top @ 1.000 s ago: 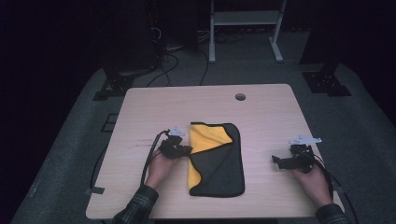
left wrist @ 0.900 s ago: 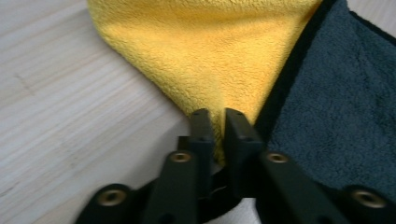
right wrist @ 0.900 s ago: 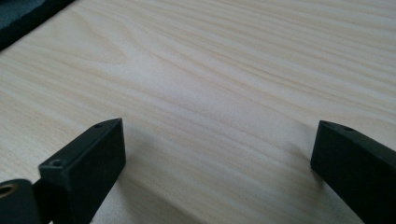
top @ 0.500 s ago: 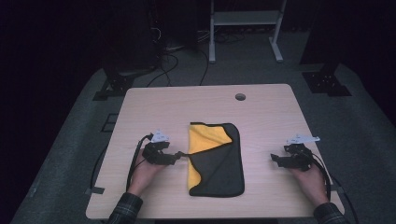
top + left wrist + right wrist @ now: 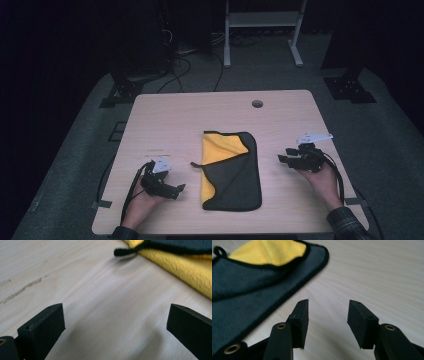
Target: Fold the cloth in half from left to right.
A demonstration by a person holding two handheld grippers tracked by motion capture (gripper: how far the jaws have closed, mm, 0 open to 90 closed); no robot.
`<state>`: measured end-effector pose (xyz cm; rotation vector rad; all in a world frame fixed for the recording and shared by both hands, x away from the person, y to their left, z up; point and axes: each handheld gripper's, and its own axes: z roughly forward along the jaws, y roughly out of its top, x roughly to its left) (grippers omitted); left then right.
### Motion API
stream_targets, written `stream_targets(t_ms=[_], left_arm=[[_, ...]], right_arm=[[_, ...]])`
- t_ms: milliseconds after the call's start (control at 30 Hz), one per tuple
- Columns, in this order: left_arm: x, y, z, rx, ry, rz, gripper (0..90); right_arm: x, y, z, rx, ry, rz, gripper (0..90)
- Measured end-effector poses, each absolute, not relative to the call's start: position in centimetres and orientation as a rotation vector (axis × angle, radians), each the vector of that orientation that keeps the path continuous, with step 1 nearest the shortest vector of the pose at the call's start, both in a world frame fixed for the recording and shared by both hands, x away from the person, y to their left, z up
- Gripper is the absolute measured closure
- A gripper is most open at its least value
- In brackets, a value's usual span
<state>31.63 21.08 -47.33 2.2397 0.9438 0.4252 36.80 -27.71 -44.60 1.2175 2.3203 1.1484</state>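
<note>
High view: folded yellow-and-grey microfibre cloth (image 5: 231, 170) lies flat, left gripper (image 5: 176, 189) just left of it, jaws opening wide, empty. Right gripper (image 5: 283, 159), right of it, half-closing on nothing. Folding looks finished; next likely withdrawal.

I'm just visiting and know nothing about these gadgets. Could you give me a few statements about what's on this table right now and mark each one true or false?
1. The cloth lies folded, yellow and dark grey both showing. True.
2. The left gripper grips the cloth. False: its jaws are wide open over bare wood, apart from the cloth.
3. The right gripper holds nothing. True.
4. A cup stands on the table. False: there is no cup on it.
5. The cloth has a small black loop. True.
</note>
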Motion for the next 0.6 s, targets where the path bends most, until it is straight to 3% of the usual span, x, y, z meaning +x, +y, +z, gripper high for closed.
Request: stream_targets(t_ms=[300, 600], left_arm=[[31.1, 22.3, -48.4, 2.202, 0.917, 0.406, 0.0], [31.0, 22.4, -48.4, 2.199, 0.917, 0.406, 0.0]], right_arm=[[39.9, -23.8, -42.7, 1.125, 2.350, 1.233, 53.6], [44.0, -19.9, -43.0, 1.067, 2.382, 1.282, 56.9]])
